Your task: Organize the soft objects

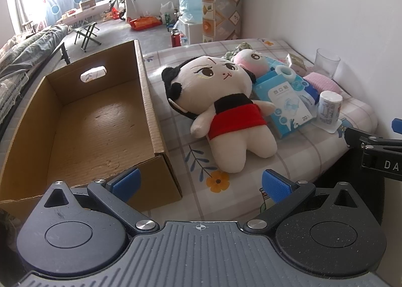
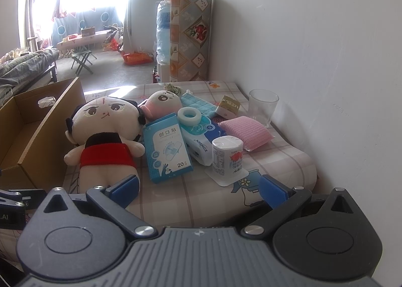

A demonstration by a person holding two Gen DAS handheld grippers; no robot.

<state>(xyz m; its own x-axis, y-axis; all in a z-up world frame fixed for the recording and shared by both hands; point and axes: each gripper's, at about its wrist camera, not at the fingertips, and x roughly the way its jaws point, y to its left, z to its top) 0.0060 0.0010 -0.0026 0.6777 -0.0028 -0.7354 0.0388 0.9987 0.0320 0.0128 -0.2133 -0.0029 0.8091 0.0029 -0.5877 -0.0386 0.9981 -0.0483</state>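
A big plush doll (image 1: 226, 108) (image 2: 105, 136) with black hair and a red skirt lies face up on the checked table cover, just right of an empty cardboard box (image 1: 83, 121) (image 2: 27, 136). Behind it rests a small pink plush (image 1: 251, 60) (image 2: 163, 102). A pink knitted pad (image 1: 320, 80) (image 2: 245, 133) and a blue cloth (image 2: 198, 103) lie further right. My left gripper (image 1: 201, 183) hovers open short of the doll's feet. My right gripper (image 2: 198, 190) is open too, in front of the clutter, holding nothing.
A blue plaster box (image 2: 168, 148), a tissue pack (image 2: 203, 141), a tape roll (image 2: 189, 116), a yoghurt pot (image 2: 227, 157), a small carton (image 2: 227, 107) and a clear glass (image 2: 262, 107) crowd the table's right side by the white wall. The table edge runs close below both grippers.
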